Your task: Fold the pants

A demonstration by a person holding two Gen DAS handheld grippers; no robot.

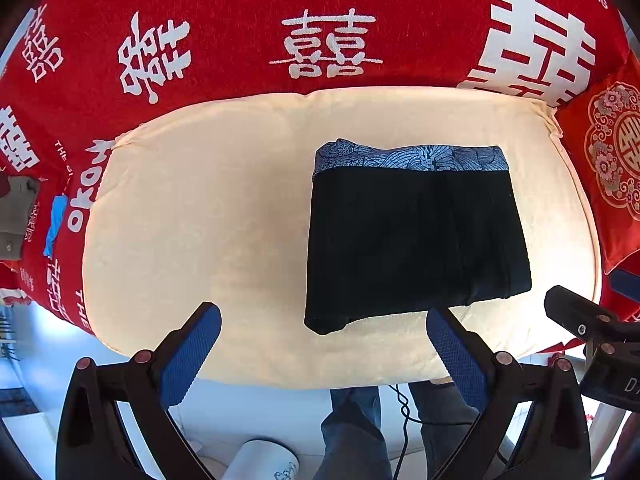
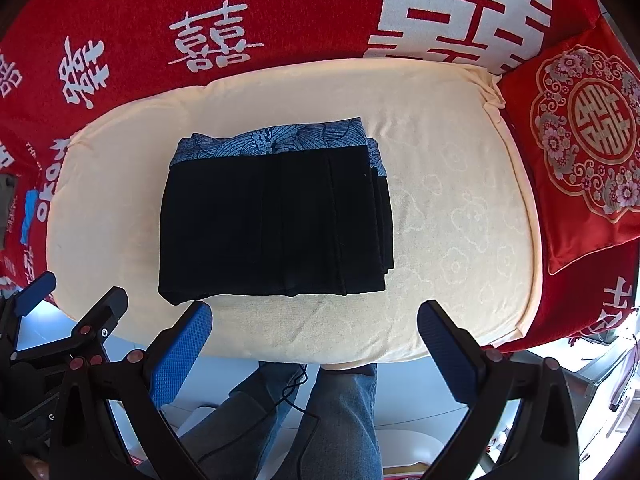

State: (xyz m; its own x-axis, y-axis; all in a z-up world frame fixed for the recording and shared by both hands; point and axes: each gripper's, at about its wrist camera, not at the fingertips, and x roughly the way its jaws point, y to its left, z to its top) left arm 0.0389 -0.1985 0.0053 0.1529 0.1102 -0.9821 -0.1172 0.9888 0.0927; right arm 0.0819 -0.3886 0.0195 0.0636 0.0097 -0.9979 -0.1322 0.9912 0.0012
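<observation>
We hold our left gripper (image 1: 323, 322) with its blue-padded fingers spread wide and nothing between them, hovering at the near edge of the cream cushion (image 1: 192, 208). Our right gripper (image 2: 314, 318) is likewise spread and empty, poised over the same near edge. Just beyond both sets of fingertips lie the pants (image 2: 272, 216), black with a blue patterned waistband (image 2: 276, 140) at the far side, already gathered into a compact, layered rectangle resting flat on the cushion, touched by neither gripper. We judge the folding to be essentially done, with both tools drawn clear; what remains, if anything, would be a light squaring of the stacked edges on the right side, which calls for a gentle pinch without dragging the layers. Around the cushion spreads a red blanket (image 1: 224, 0) printed with white double-happiness characters, plus the words "WEDDING" and, partly cut off, "THE B". A red embroidered pillow (image 2: 584, 128) sits at the right.
</observation>
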